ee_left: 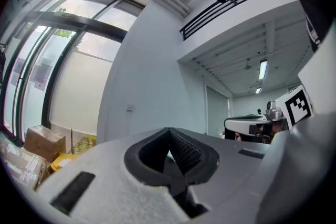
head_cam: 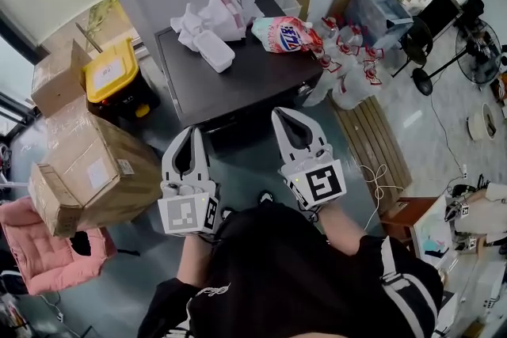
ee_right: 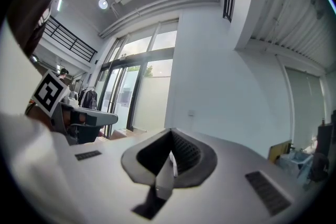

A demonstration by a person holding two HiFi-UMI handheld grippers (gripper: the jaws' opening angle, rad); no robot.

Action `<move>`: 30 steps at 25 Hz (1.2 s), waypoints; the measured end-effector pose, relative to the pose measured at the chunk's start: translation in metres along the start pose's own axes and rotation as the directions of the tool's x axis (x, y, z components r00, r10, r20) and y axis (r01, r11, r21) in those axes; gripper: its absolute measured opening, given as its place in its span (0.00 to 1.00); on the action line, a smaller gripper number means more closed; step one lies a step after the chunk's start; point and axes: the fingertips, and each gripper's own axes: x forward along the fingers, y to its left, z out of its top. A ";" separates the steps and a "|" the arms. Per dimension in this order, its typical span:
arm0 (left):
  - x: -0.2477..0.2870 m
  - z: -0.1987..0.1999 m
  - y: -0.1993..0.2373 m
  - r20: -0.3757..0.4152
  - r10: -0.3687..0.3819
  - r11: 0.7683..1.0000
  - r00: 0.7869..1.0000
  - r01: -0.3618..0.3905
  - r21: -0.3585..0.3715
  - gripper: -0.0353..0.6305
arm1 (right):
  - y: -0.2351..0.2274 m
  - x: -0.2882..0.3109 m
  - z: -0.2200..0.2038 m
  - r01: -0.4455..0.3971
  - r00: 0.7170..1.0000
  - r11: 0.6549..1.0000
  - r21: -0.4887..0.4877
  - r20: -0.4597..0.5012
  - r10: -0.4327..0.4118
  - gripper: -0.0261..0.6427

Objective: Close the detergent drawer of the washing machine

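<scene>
White left tongs (head_cam: 190,135) and right tongs (head_cam: 287,116) were pressed together, empty; closed tips should push the detergent drawer squarely.

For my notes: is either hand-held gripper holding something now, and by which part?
Nothing is held. The left hand-held gripper and the right hand-held gripper are both shut and empty.

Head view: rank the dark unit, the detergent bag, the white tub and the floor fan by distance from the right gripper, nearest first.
1. dark unit, straight ahead of the right gripper.
2. detergent bag, on the unit's far right corner, and white tub, towards its far left: too close to call.
3. floor fan, far off to the right.
</scene>
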 end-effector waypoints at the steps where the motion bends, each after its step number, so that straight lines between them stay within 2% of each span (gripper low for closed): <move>1: 0.000 0.000 0.000 -0.001 -0.001 1.000 1.000 0.001 0.000 0.06 | 0.000 -0.001 0.000 0.001 1.000 1.000 0.002 0.000 -0.001 0.05; 14: -0.005 -0.013 -0.005 -0.018 -0.019 1.000 1.000 0.018 -0.023 0.06 | 0.005 -0.009 -0.009 0.011 1.000 1.000 0.014 -0.019 -0.011 0.05; 30: -0.005 -0.011 -0.015 -0.016 -0.071 0.997 0.997 0.071 -0.021 0.06 | 0.013 -0.008 -0.011 0.016 0.999 1.000 0.007 -0.040 -0.015 0.05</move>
